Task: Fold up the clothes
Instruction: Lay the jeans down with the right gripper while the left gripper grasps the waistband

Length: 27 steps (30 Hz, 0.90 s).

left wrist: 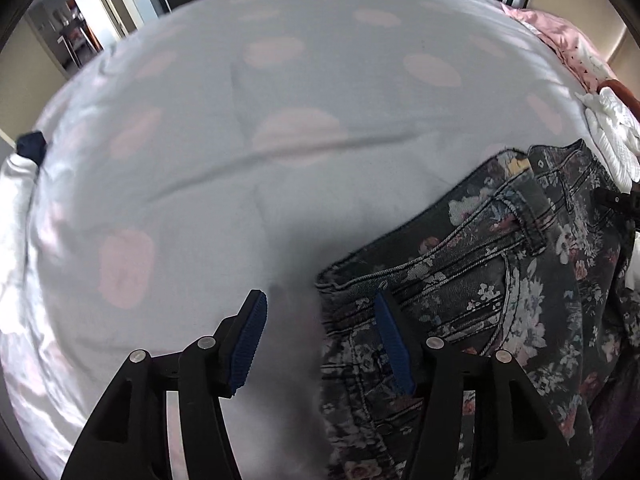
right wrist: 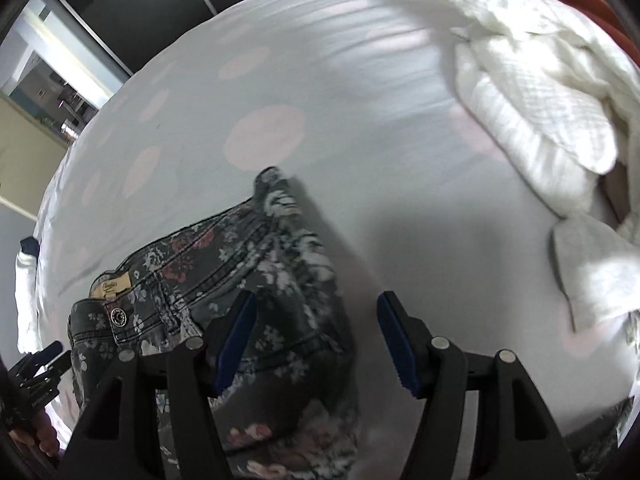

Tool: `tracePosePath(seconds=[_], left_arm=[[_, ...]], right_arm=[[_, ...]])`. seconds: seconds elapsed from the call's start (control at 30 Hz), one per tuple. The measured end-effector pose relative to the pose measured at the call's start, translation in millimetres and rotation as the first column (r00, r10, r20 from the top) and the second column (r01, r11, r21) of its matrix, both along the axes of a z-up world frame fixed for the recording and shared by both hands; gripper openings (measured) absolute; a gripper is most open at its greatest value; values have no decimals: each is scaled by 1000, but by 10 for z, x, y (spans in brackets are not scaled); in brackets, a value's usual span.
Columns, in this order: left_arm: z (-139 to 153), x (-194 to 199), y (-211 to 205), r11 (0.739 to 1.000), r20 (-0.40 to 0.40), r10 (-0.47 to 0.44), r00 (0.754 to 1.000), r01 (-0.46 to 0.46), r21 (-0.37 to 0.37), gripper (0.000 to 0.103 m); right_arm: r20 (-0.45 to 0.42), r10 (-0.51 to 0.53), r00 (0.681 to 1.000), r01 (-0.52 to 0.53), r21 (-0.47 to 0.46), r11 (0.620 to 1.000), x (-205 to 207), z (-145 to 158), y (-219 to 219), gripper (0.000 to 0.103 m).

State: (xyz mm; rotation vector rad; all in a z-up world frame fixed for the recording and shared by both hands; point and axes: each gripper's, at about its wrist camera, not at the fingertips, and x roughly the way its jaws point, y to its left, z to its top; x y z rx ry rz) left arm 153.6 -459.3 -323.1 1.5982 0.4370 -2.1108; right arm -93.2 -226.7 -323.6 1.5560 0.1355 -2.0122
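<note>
Left gripper [left wrist: 322, 338] is pointing steeply down, blue pads spread, nothing pinched between them. It is straddling the near left edge of the floral jeans [left wrist: 480, 280]: one pad over bare bed sheet [left wrist: 200, 140], the other over denim.

Right gripper [right wrist: 316, 340] is likewise hanging with jaws wide apart and holding nothing. Its left pad is sitting over the jeans' right side; its right pad is over bare sheet.

The jeans are lying on the near part of the bed, between the two grippers, waist end pointing away. In the right wrist view the waistband, tan label [right wrist: 110, 286] and metal button [right wrist: 119, 316] are showing, with one waist corner poking up toward the middle of the bed.

Judgement on handling: denim is fairly heavy and stiff for cloth, not slippery, not fragile. It should be holding a crease well but dragging on the sheet if pulled flat. The thick seamed edges are looking like the surest places to pinch: the waistband corners or the side seams, one per gripper, so the panel lifts evenly.

Farther off, a white textured garment [right wrist: 532, 92] is lying heaped at the bed's right side, well apart from the jeans. Beyond it, a pink cloth [left wrist: 560, 36].
</note>
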Motion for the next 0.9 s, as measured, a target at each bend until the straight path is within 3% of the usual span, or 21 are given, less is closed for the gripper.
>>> tracePosePath(seconds=[0.2, 0.27, 0.33, 0.37, 0.4, 0.43, 0.5, 0.67, 0.9], left_arm=[[-83, -30, 63, 1000, 10, 14, 1000, -15, 13, 58], [-98, -29, 69, 999, 9, 28, 1000, -28, 30, 55], [-74, -46, 145, 999, -2, 18, 1000, -17, 38, 35], [-56, -65, 225, 1000, 3, -2, 1000, 2, 6, 35], [-35, -87, 323, 999, 15, -27, 1000, 28, -42, 32], [-15, -110, 420, 995, 27, -52, 998, 54, -88, 18], [32, -135, 617, 984, 38, -97, 995, 102, -149, 4], [323, -48, 883, 960, -7, -107, 994, 102, -262, 0], [955, 385, 796, 928, -145, 23, 989, -75, -364, 0]], right_arm=[[0, 9, 1000, -9, 28, 1000, -35, -94, -23, 62], [2, -19, 1000, 19, 24, 1000, -56, -101, 36, 57], [-1, -51, 999, 51, 29, 998, -71, -101, 95, 43], [2, -59, 998, 59, 24, 998, -72, -96, 125, 39], [7, -62, 998, 62, 11, 998, -66, -88, 157, 28], [8, -62, 998, 62, 2, 998, -57, -77, 185, 22], [2, -61, 998, 61, -15, 998, -43, -45, 247, 16], [-97, -52, 994, 50, -21, 999, 37, 151, 348, 9], [-319, 3, 948, 0, 11, 1000, 394, 653, 325, 7]])
